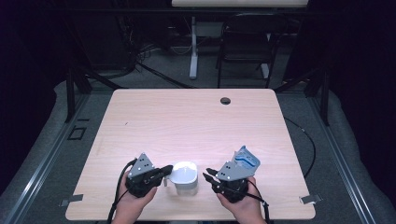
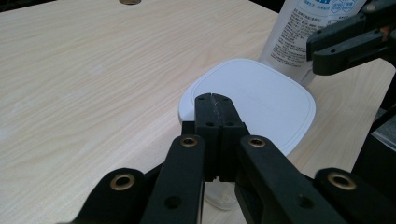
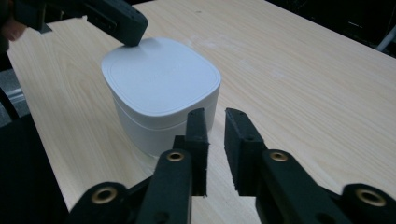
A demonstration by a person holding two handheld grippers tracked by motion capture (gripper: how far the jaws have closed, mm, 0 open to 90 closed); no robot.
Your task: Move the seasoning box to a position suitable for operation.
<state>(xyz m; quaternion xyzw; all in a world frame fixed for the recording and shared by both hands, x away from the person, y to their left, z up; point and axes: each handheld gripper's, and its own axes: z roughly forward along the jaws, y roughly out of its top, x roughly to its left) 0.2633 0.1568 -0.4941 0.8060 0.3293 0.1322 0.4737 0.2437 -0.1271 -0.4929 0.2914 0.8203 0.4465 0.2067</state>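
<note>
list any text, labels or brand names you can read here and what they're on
None can be read.
Refill pouch: rows of small dark print on its white face, with blue and white marks near its top, all too small and blurred to read.
Refill pouch in the high view: a blue patch, no legible letters.
White lidded container: a faint embossed mark on the lid in the left gripper view, unreadable.

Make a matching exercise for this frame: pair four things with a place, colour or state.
Things:
1. left gripper
2. right gripper
3. white lidded container
4. pouch with blue print

Descriptions:
A. stands on the table between the two grippers
B. jaws shut, tips over the lid's rim
C. jaws a little apart, nothing between them
D. stands behind the right gripper in the high view

Pairs: 1-B, 2-C, 3-A, 4-D
</note>
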